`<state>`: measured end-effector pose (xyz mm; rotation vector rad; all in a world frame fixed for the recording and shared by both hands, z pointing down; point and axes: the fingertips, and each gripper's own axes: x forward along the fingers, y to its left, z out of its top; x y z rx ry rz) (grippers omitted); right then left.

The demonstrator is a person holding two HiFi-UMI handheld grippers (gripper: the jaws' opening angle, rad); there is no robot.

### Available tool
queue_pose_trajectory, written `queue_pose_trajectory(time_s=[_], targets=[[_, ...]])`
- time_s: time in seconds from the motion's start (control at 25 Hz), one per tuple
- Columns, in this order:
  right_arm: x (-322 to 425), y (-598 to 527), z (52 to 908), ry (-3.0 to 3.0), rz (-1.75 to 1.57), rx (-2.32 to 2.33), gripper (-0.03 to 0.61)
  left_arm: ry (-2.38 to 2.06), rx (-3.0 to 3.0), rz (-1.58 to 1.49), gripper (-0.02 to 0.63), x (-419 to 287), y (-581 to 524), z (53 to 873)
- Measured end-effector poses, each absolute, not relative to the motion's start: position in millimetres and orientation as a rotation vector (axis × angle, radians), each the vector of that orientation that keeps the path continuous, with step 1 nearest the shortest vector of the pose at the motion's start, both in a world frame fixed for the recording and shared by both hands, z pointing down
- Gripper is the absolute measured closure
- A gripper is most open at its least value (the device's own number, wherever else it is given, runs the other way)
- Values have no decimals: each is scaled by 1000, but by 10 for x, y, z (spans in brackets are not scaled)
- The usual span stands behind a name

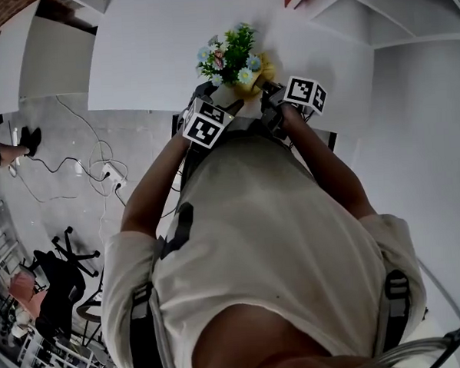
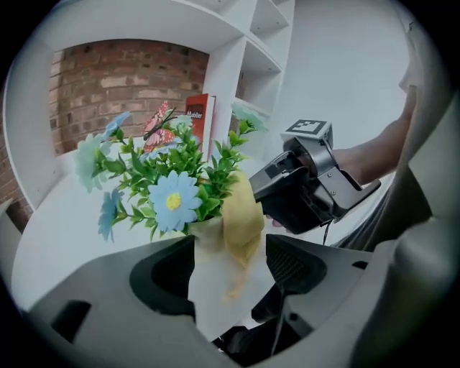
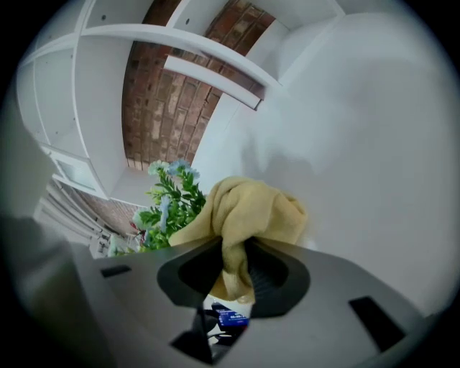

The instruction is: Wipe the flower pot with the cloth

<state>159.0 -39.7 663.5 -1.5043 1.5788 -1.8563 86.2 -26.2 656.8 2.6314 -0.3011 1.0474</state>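
Two grips: left gripper (image 2: 230, 269) is clamping the pot (image 2: 210, 305) (flowers (image 2: 172, 201) in it), right gripper (image 3: 233, 269) is pinching the cloth (image 3: 248, 208) against it.

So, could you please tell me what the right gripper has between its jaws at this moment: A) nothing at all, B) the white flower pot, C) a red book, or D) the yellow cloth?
D: the right gripper view shows the yellow cloth pinched between the jaws of the right gripper, while the white flower pot sits between the jaws of the left gripper.
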Motion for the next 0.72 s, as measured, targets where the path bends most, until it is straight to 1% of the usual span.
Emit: queue_pose_trajectory(time_s=[0.2,0.36,0.56,0.72], targets=[[1395,-237,6755,1580,-1927,-1485,472,-256,2647,1003,288,1000,-104,6563],[1429,-149,6817,1571,-1965,-1486,472,-250,2645,1010,288,955,-131,6549],[1585,-176,6833,1554,-1948,-1500,474,-337,2667,1075,288,639,-581,6542],[1738,-235,6729,1518,-1902,-1518,473,-309,2747,1134,288,648,-805,6566]])
